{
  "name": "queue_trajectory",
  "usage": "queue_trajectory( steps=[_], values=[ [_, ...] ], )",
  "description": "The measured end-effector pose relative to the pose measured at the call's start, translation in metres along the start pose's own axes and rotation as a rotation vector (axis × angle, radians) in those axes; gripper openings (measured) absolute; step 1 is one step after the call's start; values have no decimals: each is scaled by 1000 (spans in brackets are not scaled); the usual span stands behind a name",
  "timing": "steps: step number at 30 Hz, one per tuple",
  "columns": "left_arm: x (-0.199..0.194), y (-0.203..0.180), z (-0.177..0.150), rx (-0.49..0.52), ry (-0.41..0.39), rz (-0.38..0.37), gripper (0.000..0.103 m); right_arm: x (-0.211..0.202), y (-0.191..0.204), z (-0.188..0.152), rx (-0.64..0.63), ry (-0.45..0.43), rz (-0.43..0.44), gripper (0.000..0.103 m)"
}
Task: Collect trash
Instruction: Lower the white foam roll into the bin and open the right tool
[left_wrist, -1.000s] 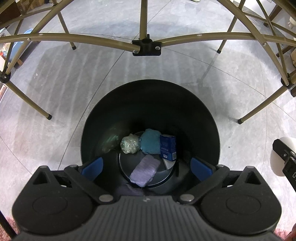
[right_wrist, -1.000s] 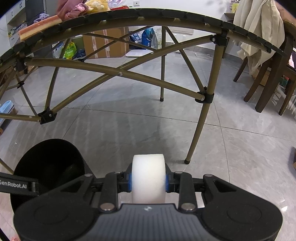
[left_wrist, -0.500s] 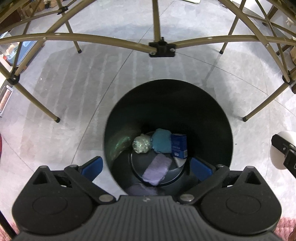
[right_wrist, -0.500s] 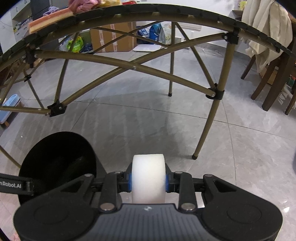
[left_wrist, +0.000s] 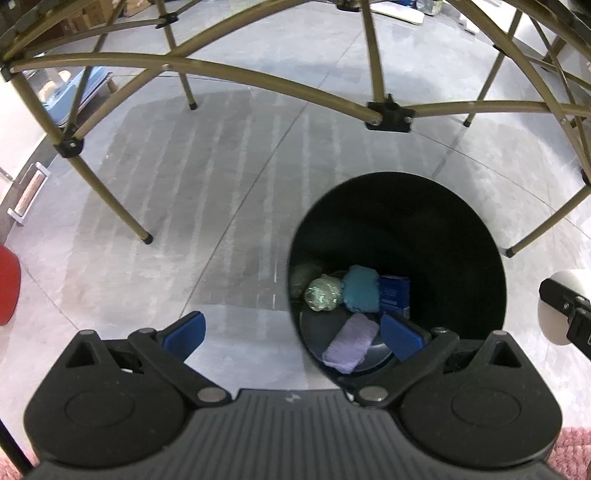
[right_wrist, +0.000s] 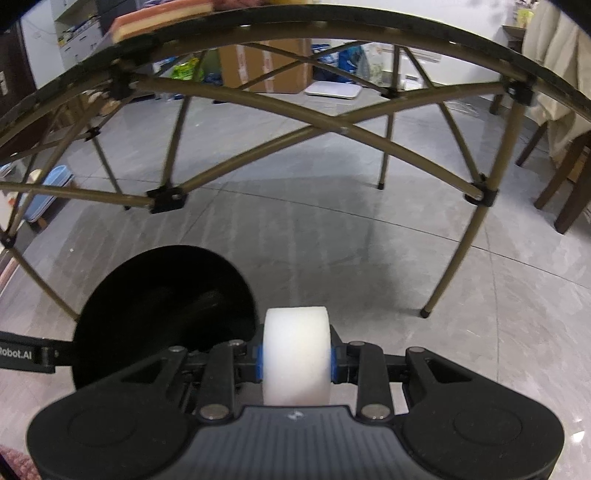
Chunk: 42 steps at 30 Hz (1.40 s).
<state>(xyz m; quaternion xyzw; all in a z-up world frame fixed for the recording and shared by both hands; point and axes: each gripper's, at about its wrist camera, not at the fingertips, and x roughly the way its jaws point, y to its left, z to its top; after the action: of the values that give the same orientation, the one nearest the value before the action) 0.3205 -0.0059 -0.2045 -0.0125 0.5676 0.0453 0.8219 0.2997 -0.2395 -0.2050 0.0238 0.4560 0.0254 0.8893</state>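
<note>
The right gripper (right_wrist: 295, 363) is clamped on a white foam roll (right_wrist: 295, 354), pads pressed to both flat ends, roll upright btwn them. Main risk: the roll sits just right of the black bin (right_wrist: 162, 314), not over its mouth, so letting go here would prob. drop it on the tile floor (right_wrist: 369, 258), where a round thing could roll off under the folding table frame (right_wrist: 332, 129). The foam is soft too, so it might cling to one pad and fall crooked. The left gripper (left_wrist: 291, 332) is spread wide w/ nothing held, angled steeply down, its right pad over the bin's near rim. Inside the bin lie a teal wad (left_wrist: 360, 288), a blue carton (left_wrist: 395, 291), a pale crumpled ball (left_wrist: 323, 293) and a lilac pad (left_wrist: 351, 341). The right gripper tilts less steeply, aimed past the bin.
</note>
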Motion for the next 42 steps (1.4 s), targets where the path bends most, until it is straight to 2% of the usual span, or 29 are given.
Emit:
queue_trajectory(
  steps=[22, 28, 35, 42],
  values=[
    [-13, 59, -4, -88, -42, 47, 103, 25, 90, 10, -122, 69, 67, 29],
    [-12, 69, -5, -98, -47, 98, 103, 37, 110, 13, -131, 87, 80, 29],
    [-1, 85, -7, -117, -23, 144, 103, 55, 132, 12, -142, 128, 88, 29],
    [5, 95, -7, -128, -2, 160, 103, 71, 145, 7, -159, 180, 82, 29]
  ],
)
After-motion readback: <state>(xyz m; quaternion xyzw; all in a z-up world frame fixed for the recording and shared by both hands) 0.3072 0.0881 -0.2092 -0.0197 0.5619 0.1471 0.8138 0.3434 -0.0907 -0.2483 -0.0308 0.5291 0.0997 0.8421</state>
